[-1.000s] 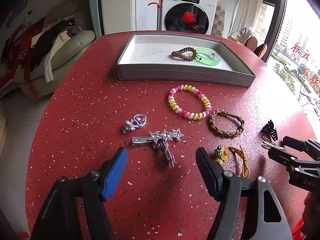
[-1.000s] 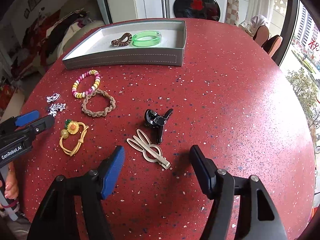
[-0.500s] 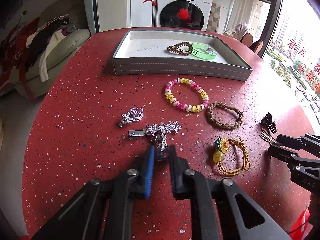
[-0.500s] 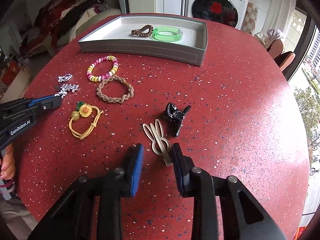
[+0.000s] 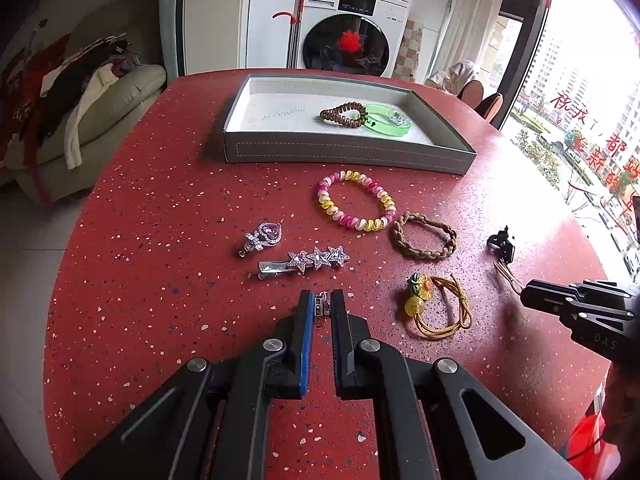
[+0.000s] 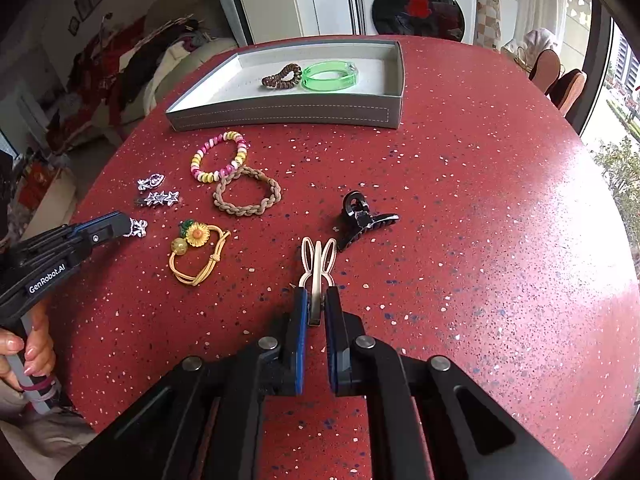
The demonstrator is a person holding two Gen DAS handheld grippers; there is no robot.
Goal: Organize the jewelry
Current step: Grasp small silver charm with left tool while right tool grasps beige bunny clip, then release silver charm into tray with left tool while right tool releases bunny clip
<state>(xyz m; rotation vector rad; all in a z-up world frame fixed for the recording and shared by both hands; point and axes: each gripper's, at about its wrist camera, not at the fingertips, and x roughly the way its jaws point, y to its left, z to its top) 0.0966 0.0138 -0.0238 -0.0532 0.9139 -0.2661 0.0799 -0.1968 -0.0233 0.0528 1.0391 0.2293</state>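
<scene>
My left gripper [image 5: 321, 307] is shut on a small silver rhinestone clip [image 5: 321, 305], which also shows in the right wrist view [image 6: 138, 228], lifted just above the red table. My right gripper [image 6: 316, 302] is shut on a cream rabbit-ear hair clip [image 6: 318, 262]. A grey tray [image 5: 348, 152] at the back holds a brown spiral hair tie [image 5: 345, 114] and a green bangle [image 5: 387, 121]. On the table lie a pink-yellow bracelet [image 5: 356, 200], a braided brown band [image 5: 424, 236], a star clip [image 5: 308, 260], a heart brooch [image 5: 264, 236], a yellow flower hair tie [image 5: 436, 304] and a black claw clip [image 6: 362, 216].
The round red speckled table [image 6: 480, 240] drops off at left and right. A sofa with clothes [image 5: 80, 112] stands to the left, a washing machine [image 5: 352, 36] behind the tray, chairs [image 6: 560, 80] at the right.
Both grippers went from open to shut. The left closed on the silver clip and pulled it back from the star clip; the right closed on the rabbit-ear clip, which now points straight ahead.
</scene>
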